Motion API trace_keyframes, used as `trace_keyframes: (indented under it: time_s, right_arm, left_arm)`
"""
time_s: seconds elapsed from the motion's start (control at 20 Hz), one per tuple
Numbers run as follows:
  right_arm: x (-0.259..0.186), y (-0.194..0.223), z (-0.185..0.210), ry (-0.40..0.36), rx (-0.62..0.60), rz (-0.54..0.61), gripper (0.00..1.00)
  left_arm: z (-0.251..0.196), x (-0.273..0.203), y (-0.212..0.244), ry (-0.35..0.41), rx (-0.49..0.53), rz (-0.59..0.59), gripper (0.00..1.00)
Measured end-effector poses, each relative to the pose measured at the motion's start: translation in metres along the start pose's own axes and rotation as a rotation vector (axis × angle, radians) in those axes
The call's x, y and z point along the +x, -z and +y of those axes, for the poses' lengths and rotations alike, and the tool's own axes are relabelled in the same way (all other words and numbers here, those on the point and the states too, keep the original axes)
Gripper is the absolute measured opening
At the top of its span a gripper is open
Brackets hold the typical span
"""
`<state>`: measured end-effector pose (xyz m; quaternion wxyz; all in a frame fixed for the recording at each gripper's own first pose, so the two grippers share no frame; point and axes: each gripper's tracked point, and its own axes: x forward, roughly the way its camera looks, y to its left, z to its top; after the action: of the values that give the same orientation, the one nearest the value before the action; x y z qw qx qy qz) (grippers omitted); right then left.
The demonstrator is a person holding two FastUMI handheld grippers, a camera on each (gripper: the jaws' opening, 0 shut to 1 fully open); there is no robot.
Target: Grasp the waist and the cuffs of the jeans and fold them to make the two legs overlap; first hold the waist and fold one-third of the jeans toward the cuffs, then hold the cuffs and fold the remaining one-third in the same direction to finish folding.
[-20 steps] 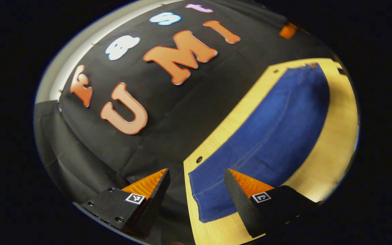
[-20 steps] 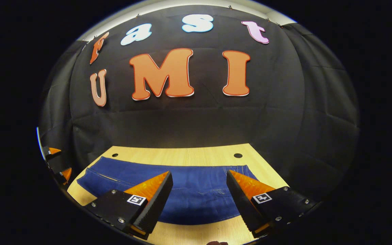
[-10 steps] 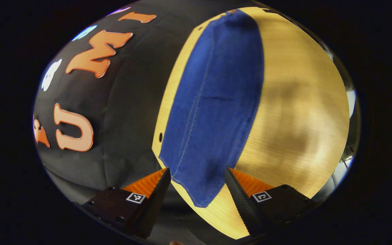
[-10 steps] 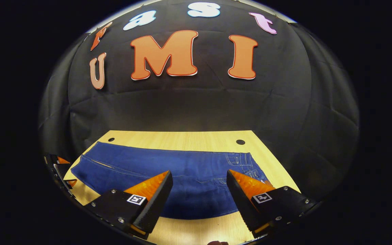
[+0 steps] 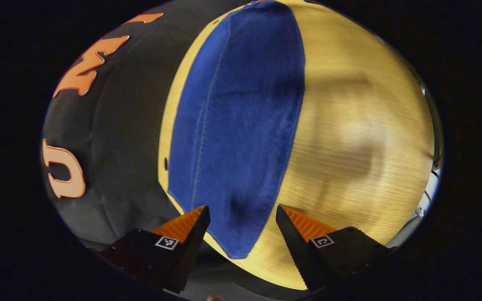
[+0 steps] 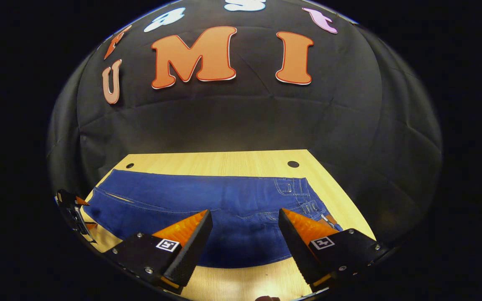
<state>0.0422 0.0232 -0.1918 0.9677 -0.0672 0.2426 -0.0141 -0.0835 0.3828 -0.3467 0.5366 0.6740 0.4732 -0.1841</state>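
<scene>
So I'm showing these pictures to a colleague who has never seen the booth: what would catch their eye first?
Most likely the blue jeans, spread flat along the far side of the pale wooden table, waist to the right in the right gripper view. Next, each gripper's open fingers frame them: the left gripper over the cuff end, the right gripper above the near edge by the waist.

Matt blue denim jeans (image 6: 207, 200) lie on a smooth, pale wood-grain table (image 5: 349, 138).
</scene>
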Motion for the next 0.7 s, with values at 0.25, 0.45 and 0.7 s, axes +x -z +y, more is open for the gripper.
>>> trace_keyframes:
  time_s: [0.25, 0.45, 0.7]
  right_arm:
    - [0.008, 0.0, 0.005, 0.002, 0.018, 0.021, 0.98]
    - [0.011, -0.004, 0.008, 0.005, -0.004, 0.02, 0.98]
    - [0.012, -0.003, 0.015, -0.011, -0.024, 0.038, 0.98]
  left_arm:
    - [0.018, 0.009, -0.007, -0.054, 0.015, -0.022, 0.97]
    - [0.037, 0.028, -0.024, -0.148, 0.056, -0.048, 0.95]
    - [0.042, 0.06, -0.039, -0.202, 0.141, -0.08, 0.57]
